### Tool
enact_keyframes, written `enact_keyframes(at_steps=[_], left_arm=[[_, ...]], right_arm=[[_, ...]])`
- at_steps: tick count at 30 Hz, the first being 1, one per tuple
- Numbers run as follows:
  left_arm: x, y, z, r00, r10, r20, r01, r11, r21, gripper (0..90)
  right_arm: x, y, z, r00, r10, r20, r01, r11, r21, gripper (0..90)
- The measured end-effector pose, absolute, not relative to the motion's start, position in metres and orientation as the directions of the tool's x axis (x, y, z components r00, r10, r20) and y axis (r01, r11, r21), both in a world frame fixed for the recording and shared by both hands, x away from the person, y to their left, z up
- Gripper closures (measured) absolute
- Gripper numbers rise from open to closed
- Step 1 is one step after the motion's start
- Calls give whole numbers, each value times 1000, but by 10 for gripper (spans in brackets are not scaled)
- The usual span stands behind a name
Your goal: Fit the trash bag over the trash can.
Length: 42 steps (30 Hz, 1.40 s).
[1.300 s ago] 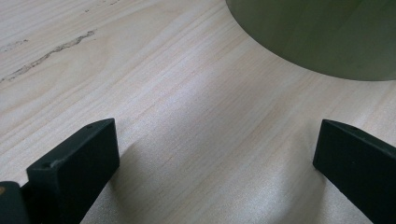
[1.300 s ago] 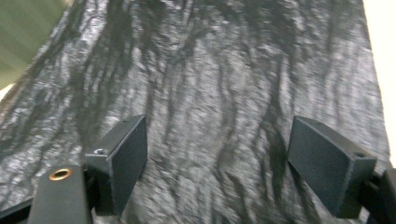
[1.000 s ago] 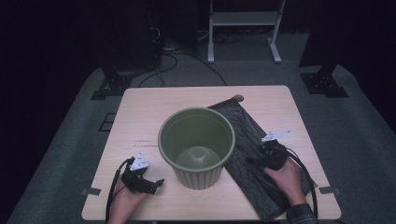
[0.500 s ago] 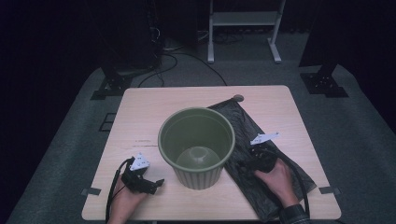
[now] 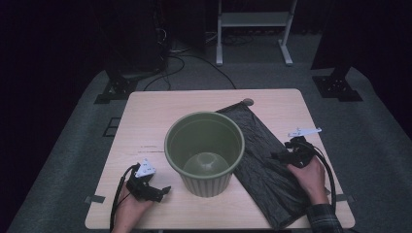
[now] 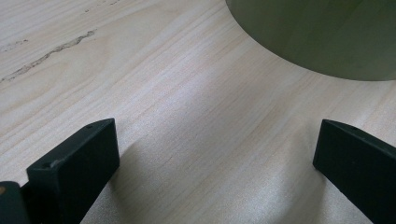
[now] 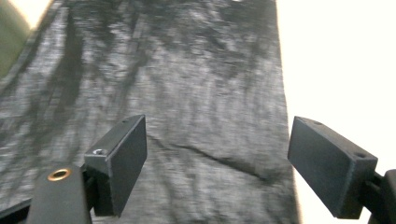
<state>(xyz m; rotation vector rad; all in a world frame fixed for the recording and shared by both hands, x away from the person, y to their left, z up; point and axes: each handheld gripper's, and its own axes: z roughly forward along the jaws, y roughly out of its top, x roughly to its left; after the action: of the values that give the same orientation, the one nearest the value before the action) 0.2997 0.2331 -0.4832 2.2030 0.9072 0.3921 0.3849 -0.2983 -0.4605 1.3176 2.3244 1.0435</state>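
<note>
My right hand-held gripper [image 5: 284,154] sits right of centre in the high view, over the right-hand part of the black bag [image 5: 262,160] that lies flat on the surface [image 5: 145,121]. Its jaws stand wide apart with nothing between them. In the right gripper view the two black jaws rise from the bottom corners and the crinkled black bag [image 7: 187,93] spreads across the middle of the frame beneath them; the bag's right edge runs down just inside the right-hand jaw, with pale surface [image 7: 345,60] beyond it. I cannot tell whether the jaw tips touch the plastic.

The bag runs as a long strip from just above the centre of the high view down to the lower right, and its left part disappears under the green bin [image 5: 205,150], which stands upright at the centre with its mouth open to the camera.

My left hand-held gripper [image 5: 160,191] lies low at the lower left of the high view, just beside the bin's base. Its jaws are also wide and empty; in the left gripper view they frame bare wood [image 6: 196,116], with the bin's green wall [image 6: 317,37] at the upper right.
</note>
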Motion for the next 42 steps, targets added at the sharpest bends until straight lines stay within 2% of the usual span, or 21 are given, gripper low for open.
enact_keyframes(at_steps=[6,12,27,33,42], left_arm=[[300,233,-483,707,707,9,491,-500,713,0],[300,233,-483,707,707,9,491,-500,713,0],[300,233,-483,707,707,9,491,-500,713,0],[300,233,-483,707,707,9,491,-501,713,0],[300,233,-483,707,707,9,491,-500,713,0]], right_arm=[[395,-309,-473,-522,840,149,670,296,681,194],[392,-300,-475,-547,819,176,668,300,681,193],[381,-234,-475,-669,723,172,612,404,680,180],[379,-216,-475,-695,691,199,604,411,683,178],[376,-188,-476,-736,652,183,569,450,688,169]])
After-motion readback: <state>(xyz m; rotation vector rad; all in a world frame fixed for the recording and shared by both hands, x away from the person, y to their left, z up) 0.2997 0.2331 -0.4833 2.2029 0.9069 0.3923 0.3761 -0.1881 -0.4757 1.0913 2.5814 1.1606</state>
